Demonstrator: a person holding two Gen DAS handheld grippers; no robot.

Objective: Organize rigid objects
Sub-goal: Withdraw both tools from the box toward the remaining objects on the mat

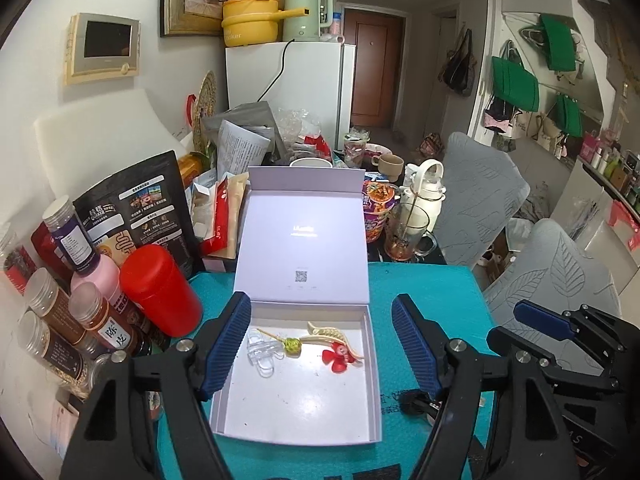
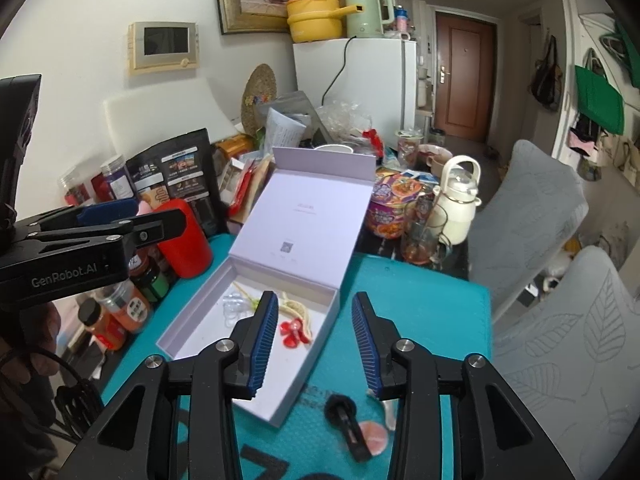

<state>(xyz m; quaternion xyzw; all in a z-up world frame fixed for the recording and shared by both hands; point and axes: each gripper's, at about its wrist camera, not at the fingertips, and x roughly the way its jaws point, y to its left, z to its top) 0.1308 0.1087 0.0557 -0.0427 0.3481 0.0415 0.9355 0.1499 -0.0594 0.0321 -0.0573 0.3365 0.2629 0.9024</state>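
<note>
Both hand-held grippers hover released over an open box on the teal surface.

The left hand-held gripper (image 1: 320,344) has its jaws spread wide with nothing between them, above the box (image 1: 296,412); the right hand-held gripper (image 2: 316,344) has its jaws parted and empty, over the box's right edge. Inside the box, near its hinged lid (image 1: 304,240), lie a clear clip (image 1: 262,354), a green-beaded pin (image 1: 290,346), a cream claw clip (image 1: 326,334) and a red flower clip (image 1: 338,360), close together. On the surface (image 2: 432,288) just outside the box lie a black clip (image 2: 348,424) and a pink disc (image 2: 374,436). Jars (image 1: 100,320) and a red canister (image 1: 160,292) stand left of the box.
</note>
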